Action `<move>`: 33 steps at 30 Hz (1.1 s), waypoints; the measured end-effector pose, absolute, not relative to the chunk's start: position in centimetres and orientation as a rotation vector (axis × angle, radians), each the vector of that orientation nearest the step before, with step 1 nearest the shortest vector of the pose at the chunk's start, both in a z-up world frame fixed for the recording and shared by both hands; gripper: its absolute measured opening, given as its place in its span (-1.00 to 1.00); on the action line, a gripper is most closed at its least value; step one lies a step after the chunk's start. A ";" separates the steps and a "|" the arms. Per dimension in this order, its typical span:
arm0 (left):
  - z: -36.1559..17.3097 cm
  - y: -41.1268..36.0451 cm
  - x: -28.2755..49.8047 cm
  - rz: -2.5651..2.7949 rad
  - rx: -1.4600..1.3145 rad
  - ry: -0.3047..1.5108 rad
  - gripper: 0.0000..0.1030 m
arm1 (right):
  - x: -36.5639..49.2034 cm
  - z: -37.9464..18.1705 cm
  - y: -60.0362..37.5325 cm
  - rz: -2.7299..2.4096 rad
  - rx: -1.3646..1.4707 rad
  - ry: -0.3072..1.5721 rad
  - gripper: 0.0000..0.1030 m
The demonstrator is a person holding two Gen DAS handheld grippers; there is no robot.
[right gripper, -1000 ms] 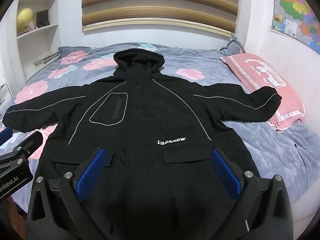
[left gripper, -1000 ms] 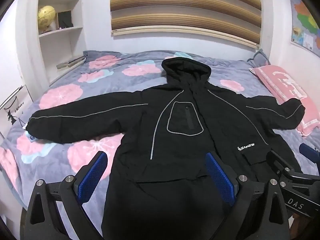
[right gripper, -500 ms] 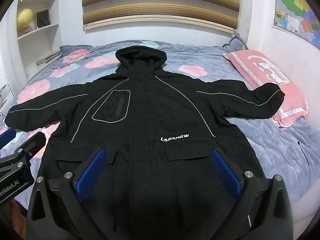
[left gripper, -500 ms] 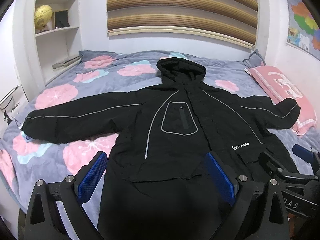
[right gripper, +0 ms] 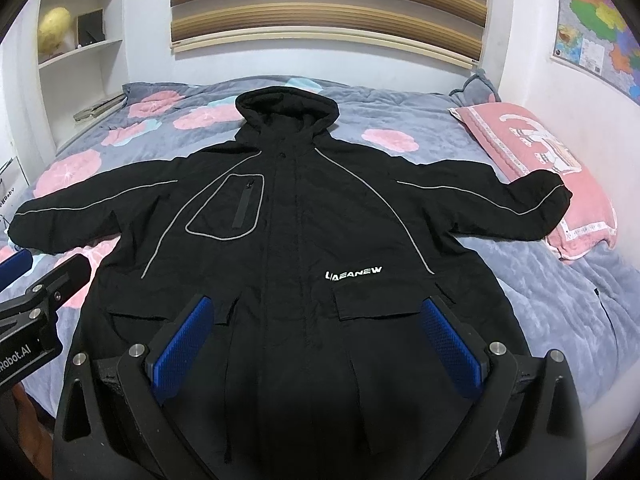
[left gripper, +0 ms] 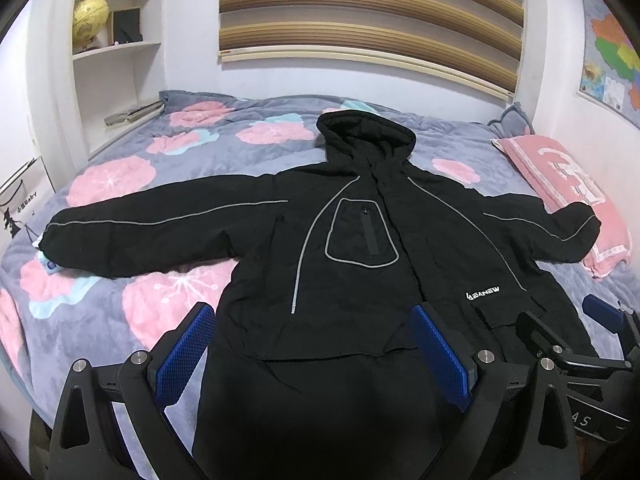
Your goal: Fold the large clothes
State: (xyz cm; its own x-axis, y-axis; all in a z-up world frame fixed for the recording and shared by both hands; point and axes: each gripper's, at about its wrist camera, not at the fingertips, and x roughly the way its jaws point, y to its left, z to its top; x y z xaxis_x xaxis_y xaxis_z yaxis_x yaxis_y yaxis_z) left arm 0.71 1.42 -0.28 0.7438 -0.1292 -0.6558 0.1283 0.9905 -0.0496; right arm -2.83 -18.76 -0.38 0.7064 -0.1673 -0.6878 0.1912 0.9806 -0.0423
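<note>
We hold the left hand-held gripper (left gripper: 312,344) and right hand-held gripper (right gripper: 318,338) at 6 o'clock, jaws spread wide and empty, ready above the hem. Beyond, the black jacket (right gripper: 304,240) lies face up on the bed (right gripper: 400,116), sleeves outstretched for folding, hood at 12 o'clock.

Left gripper (left gripper: 314,346) jaws spread wide; right gripper (right gripper: 320,338) likewise
</note>
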 end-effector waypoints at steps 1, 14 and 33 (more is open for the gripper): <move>-0.3 1.5 0.7 -0.140 -0.003 0.717 0.91 | -2.8 -0.4 -18.7 -0.198 0.033 0.762 1.00; -1.0 2.9 1.6 -0.111 -0.029 0.723 0.91 | -2.0 -0.8 -17.8 -0.180 0.019 0.772 1.00; -3.0 13.4 3.7 0.099 -0.211 0.738 0.91 | 1.4 -1.5 -16.8 -0.124 -0.002 0.749 1.00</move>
